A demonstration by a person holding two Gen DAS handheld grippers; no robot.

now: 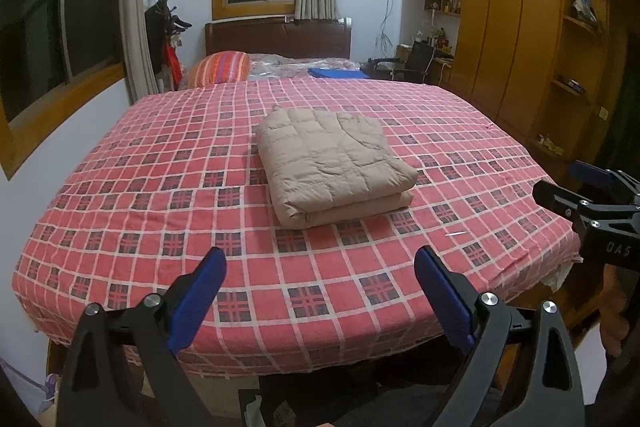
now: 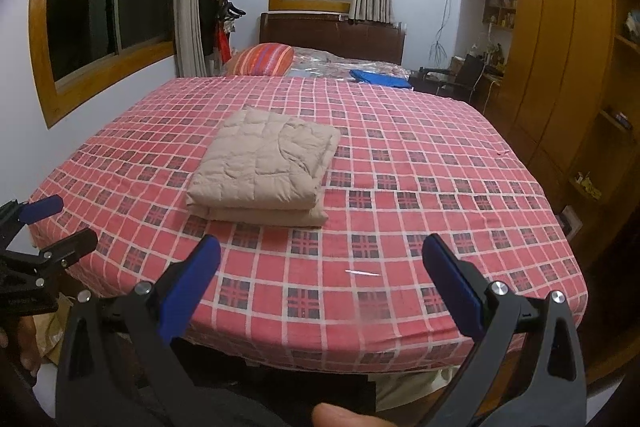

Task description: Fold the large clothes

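Note:
A beige quilted garment (image 1: 334,165) (image 2: 262,169) lies folded into a thick rectangular stack near the middle of the bed. The bed (image 1: 160,195) (image 2: 440,187) wears a red checked cover. My left gripper (image 1: 320,257) hovers over the foot of the bed, short of the stack, open with nothing between its blue pads. My right gripper (image 2: 322,245) also stands open and empty above the foot edge. Each gripper shows at the side of the other's view: the right gripper (image 1: 560,183) at the right edge, the left gripper (image 2: 60,219) at the left edge.
A striped orange pillow (image 1: 220,67), clear plastic bags and a blue folded item (image 1: 338,73) lie at the headboard end. Wooden wardrobes and shelves (image 1: 520,27) line the right wall; a coat stand (image 1: 164,11) is at the far left. A hand (image 2: 24,343) holds the left gripper.

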